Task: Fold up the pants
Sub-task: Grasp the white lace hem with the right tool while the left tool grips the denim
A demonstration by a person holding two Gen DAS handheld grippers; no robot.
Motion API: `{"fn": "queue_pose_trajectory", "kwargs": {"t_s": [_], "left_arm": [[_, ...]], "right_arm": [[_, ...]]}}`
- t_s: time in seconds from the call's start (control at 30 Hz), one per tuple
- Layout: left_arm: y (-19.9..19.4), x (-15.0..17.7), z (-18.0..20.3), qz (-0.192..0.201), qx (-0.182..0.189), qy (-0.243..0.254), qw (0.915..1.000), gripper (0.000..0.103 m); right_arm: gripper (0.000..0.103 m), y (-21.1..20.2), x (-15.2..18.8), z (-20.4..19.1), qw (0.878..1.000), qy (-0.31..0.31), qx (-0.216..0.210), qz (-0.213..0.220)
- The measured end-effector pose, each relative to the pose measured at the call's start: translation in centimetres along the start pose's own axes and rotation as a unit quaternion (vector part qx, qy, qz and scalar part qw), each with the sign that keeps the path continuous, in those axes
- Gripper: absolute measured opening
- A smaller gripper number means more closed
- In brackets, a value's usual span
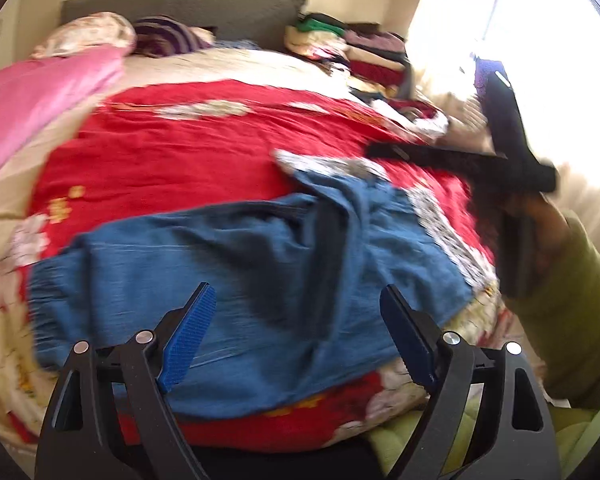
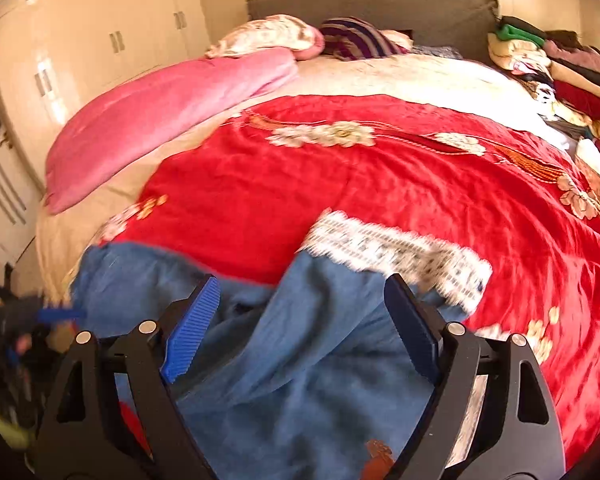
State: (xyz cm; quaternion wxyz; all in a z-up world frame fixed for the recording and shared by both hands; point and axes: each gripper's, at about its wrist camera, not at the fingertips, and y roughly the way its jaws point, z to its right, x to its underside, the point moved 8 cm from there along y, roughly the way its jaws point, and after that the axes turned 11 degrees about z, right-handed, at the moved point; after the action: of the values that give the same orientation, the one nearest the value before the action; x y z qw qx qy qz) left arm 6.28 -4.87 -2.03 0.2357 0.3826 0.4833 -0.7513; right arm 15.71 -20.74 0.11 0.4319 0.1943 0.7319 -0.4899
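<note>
Blue pants [image 1: 240, 264] with a white patterned waistband [image 1: 440, 216] lie crumpled on a red floral bedspread [image 1: 180, 148]. My left gripper [image 1: 296, 296] is open and empty, above the pants near the bed's front edge. In the right wrist view my right gripper [image 2: 300, 288] is open and empty over the pants [image 2: 300, 360], with the waistband [image 2: 396, 252] just beyond it. The right gripper's black body also shows at the right of the left wrist view [image 1: 512, 152], held in a hand with a green sleeve.
A pink blanket [image 2: 160, 116] lies along the bed's left side, pillows [image 2: 268, 36] at the grey headboard [image 2: 372, 0]. A pile of folded clothes [image 2: 560, 68] sits at the far right corner. Cream wardrobes [image 2: 80, 60] stand to the left, a bright window [image 1: 540, 40] to the right.
</note>
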Motion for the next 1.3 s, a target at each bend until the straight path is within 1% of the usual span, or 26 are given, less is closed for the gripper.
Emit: {"fn": "queue_pose_trajectory", "kwargs": {"t_s": [0.07,0.13,0.27,0.3,0.37,0.4,0.43,0.47,0.53,0.57,0.6,0.63,0.67,0.7,0.73,0.8,0.83,0.9,1.07,1.17,1.3], "left_arm": [[1.2,0.3,1.5,-0.007,0.016,0.011,0.9998,0.083],[2.4,0.6,2.5,-0.016,0.026,0.018,0.9994,0.083],[4.9,1.1,4.0,-0.031,0.041,0.023,0.9984,0.083],[5.5,1.1,4.3,-0.033,0.044,0.021,0.9982,0.08],[6.8,1.3,4.5,-0.037,0.041,0.023,0.9982,0.077],[7.3,1.5,4.4,-0.039,0.035,0.023,0.9984,0.07],[7.8,1.6,4.4,-0.04,0.03,0.025,0.9984,0.058],[8.2,1.7,4.4,-0.043,0.027,0.024,0.9984,0.051],[8.9,2.3,4.4,-0.055,0.032,0.017,0.9978,0.027],[9.1,2.7,4.5,-0.062,0.037,0.016,0.9973,0.024],[9.2,3.1,4.6,-0.067,0.042,0.018,0.9967,0.017],[9.3,3.4,4.9,-0.072,0.048,0.022,0.996,0.014],[9.3,3.6,5.1,-0.074,0.052,0.023,0.9956,0.013],[9.3,3.8,5.3,-0.075,0.056,0.025,0.9953,0.013],[9.2,3.8,5.4,-0.075,0.058,0.026,0.9952,0.013],[8.9,3.9,5.3,-0.073,0.059,0.029,0.9952,0.013],[8.8,3.8,5.3,-0.071,0.06,0.028,0.9953,0.013],[8.7,3.7,5.1,-0.068,0.062,0.025,0.9954,0.013],[8.5,3.4,4.7,-0.058,0.055,0.03,0.9963,0.014],[8.4,3.1,4.6,-0.053,0.053,0.031,0.9967,0.014],[9.0,2.3,4.4,-0.046,0.054,0.036,0.9969,0.014]], "right_arm": [[0.079,1.6,-0.8,0.7,1.0,0.001,0.003,-0.011],[0.082,3.0,-1.1,1.1,1.0,-0.002,0.005,-0.026],[0.082,7.0,-1.2,0.7,0.997,-0.034,0.003,-0.064],[0.082,7.9,-1.0,0.6,0.997,-0.039,0.002,-0.074],[0.082,9.9,-0.6,0.3,0.995,-0.042,-0.003,-0.091],[0.082,10.8,-0.3,0.4,0.994,-0.041,0.001,-0.1],[0.082,11.6,-0.2,0.3,0.993,-0.041,0.003,-0.107],[0.082,12.6,0.0,0.3,0.993,-0.04,0.004,-0.114],[0.082,13.8,0.2,0.3,0.991,-0.042,0.013,-0.124],[0.082,14.4,0.3,0.2,0.991,-0.046,0.014,-0.126],[0.079,15.0,0.4,0.3,0.99,-0.049,0.015,-0.13],[0.072,15.5,0.5,0.6,0.99,-0.048,0.019,-0.133],[0.052,16.1,0.7,1.2,0.989,-0.043,0.027,-0.139],[0.04,16.4,0.9,1.6,0.988,-0.039,0.031,-0.143],[0.037,16.4,0.8,2.2,0.989,-0.033,0.034,-0.14],[0.014,15.7,0.4,2.5,0.992,-0.021,0.018,-0.126],[0.011,15.1,0.2,2.7,0.993,-0.017,0.012,-0.117],[0.008,13.2,-0.7,3.4,0.996,-0.009,0.014,-0.09],[0.007,7.0,-2.1,6.9,0.998,0.046,0.027,-0.031],[0.007,3.5,-2.2,9.0,0.997,0.071,0.041,-0.008],[0.007,-0.9,-1.0,11.4,0.993,0.103,0.059,0.006]]}}
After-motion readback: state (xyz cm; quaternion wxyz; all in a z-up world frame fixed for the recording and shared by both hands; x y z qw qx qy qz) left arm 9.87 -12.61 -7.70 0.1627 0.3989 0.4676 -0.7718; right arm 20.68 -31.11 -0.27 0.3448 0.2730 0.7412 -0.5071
